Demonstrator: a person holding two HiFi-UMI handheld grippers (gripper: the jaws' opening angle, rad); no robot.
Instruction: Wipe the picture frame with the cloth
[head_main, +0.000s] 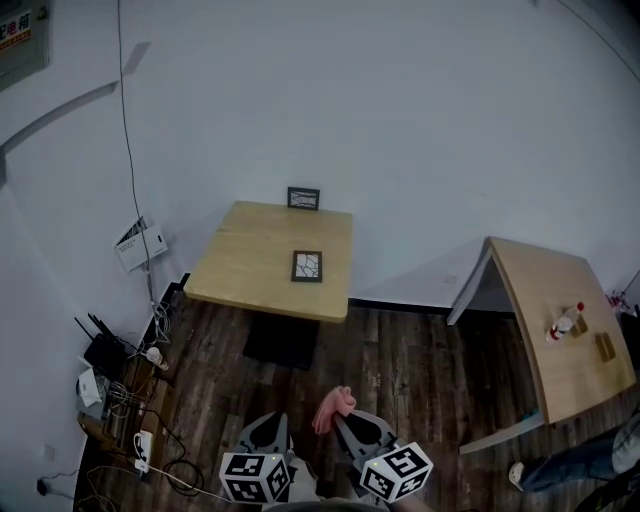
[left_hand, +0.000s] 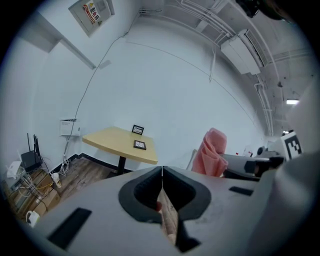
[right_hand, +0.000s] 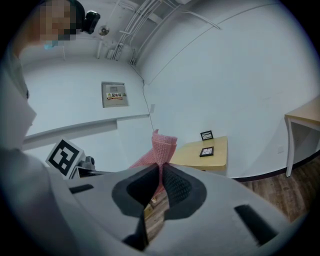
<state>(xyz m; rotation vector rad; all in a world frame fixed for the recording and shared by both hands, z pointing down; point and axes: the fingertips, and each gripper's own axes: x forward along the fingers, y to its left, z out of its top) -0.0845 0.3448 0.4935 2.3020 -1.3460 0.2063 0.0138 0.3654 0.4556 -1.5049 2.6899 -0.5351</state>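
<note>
Two black picture frames are on the light wooden table (head_main: 240, 260): one lies flat (head_main: 307, 266) near the table's right front, the other (head_main: 303, 198) stands at the back edge against the wall. Both also show far off in the left gripper view, the flat frame (left_hand: 140, 145) and the standing frame (left_hand: 137, 130), and in the right gripper view (right_hand: 207, 151). A pink cloth (head_main: 333, 408) hangs from my right gripper (head_main: 343, 420), whose jaws are shut on it (right_hand: 159, 170). My left gripper (head_main: 276, 425) is shut and holds nothing (left_hand: 162, 172). Both grippers are well short of the table, over the floor.
A second wooden table (head_main: 560, 320) at the right carries a bottle (head_main: 565, 322) and a small block. Routers, a power strip and tangled cables (head_main: 120, 390) lie on the dark plank floor at the left. A person's leg and shoe (head_main: 560, 465) show at the lower right.
</note>
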